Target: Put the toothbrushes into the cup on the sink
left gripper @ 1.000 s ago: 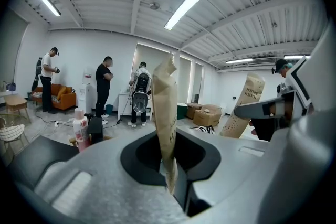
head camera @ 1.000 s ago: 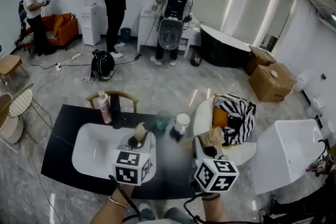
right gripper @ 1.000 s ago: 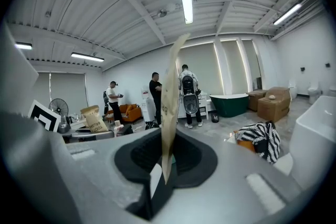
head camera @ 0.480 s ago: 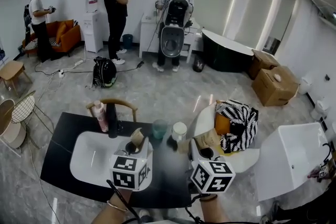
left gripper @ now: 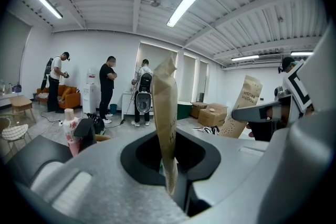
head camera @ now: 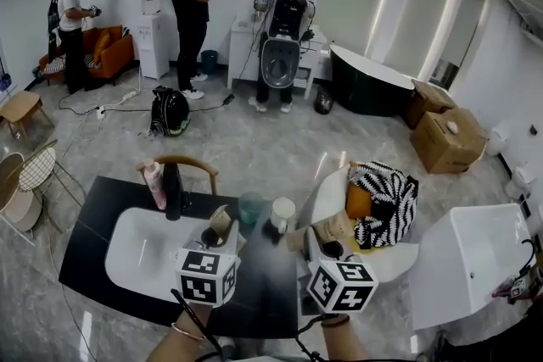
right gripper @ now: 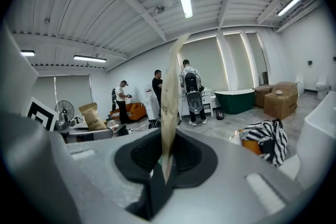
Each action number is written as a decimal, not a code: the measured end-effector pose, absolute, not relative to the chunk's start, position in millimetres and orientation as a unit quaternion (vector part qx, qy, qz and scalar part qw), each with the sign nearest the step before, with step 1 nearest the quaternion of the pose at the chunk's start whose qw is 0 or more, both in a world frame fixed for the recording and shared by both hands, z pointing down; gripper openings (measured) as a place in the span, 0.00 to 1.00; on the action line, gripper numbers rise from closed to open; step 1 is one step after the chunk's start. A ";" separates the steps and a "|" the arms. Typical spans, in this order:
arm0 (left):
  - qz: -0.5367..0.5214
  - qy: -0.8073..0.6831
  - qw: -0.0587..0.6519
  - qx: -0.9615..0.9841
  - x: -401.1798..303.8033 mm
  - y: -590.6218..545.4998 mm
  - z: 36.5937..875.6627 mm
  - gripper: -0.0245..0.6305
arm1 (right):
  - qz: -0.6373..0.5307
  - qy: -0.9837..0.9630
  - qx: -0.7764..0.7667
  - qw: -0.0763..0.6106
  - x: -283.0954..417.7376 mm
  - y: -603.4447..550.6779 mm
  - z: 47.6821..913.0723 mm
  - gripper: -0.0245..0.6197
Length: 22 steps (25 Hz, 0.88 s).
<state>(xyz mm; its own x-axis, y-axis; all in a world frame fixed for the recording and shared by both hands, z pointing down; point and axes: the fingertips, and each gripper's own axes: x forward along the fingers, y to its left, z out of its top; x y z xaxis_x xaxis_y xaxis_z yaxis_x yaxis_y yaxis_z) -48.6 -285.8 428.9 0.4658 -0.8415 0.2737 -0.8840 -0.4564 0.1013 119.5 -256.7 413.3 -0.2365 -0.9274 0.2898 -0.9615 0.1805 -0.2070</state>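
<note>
Just short of the white cup [head camera: 282, 214], either side, clamping one upright paper-sleeved toothbrush [left gripper: 165, 113] apiece in left gripper [left gripper: 169, 186] and right gripper [right gripper: 164, 176].

counter [head camera: 85, 225]: black
sink [head camera: 127, 254]: white
left tool [head camera: 218, 236]: pale grey, cube in black-and-white squares
right tool [head camera: 328, 238]: same grey, same squares
left toothbrush packet [left gripper: 165, 107]: tan kraft paper, dark print
right toothbrush packet [right gripper: 169, 102]: tan too
bottle [head camera: 154, 184] behind sink: pink, paler cap
cup [head camera: 249, 206] right of sink: translucent teal
second cup [head camera: 282, 213], further right of sink: white
bag [head camera: 386, 195] far right of sink: black-and-white zigzag
floor [head camera: 254, 144]: grey, marbled
</note>
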 end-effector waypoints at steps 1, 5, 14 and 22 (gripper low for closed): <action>0.093 -0.509 0.113 0.848 -46.8 -287.2 428.1 0.09 | 0.176 -0.767 0.616 0.049 121.5 -257.3 414.1 0.11; 0.095 -0.511 0.108 0.847 -43.0 -293.8 425.5 0.09 | 0.182 -0.767 0.614 0.048 126.6 -259.9 418.0 0.11; 0.100 -0.513 0.089 0.848 -30.7 -314.2 418.4 0.09 | 0.196 -0.765 0.611 0.054 135.7 -268.4 433.7 0.11; 0.085 -0.521 0.094 0.844 -21.8 -336.3 416.7 0.09 | 0.211 -0.763 0.608 0.061 141.9 -280.2 449.9 0.11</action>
